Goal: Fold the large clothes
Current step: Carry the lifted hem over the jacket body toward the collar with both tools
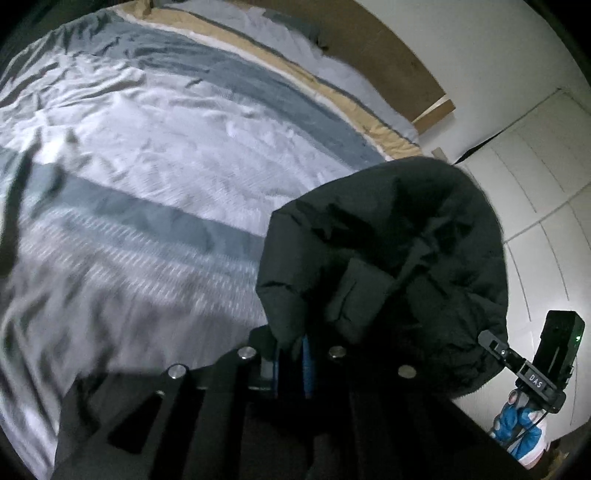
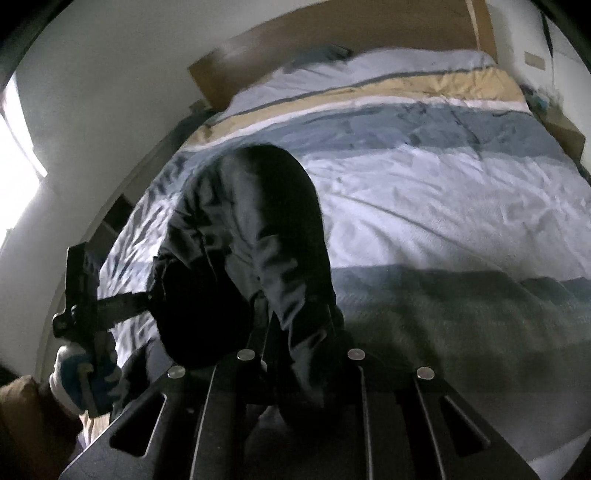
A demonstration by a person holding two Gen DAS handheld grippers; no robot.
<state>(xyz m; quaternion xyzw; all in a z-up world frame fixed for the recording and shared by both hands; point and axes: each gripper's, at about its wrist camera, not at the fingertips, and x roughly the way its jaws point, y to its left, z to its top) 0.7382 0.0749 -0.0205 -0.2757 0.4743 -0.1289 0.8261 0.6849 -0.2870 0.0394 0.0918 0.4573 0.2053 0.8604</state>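
My left tool (image 1: 291, 354) is clamped on an edge of the black puffy jacket (image 1: 388, 251), which hangs bunched in the air over the bed's near edge. My right tool (image 2: 295, 354) seems, in this blur, closed on the same padded fabric. I should spread my hands apart and lay the slippery, quilted bulk flat on the striped duvet (image 2: 424, 184) before creasing, smoothing trapped air toward the headboard (image 2: 332, 33).

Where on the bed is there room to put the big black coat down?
Free: the wide white band of the duvet, between its two grey-blue stripes, and the stripes themselves. Crowded: only the near edge, where both grippers hold the black coat up.
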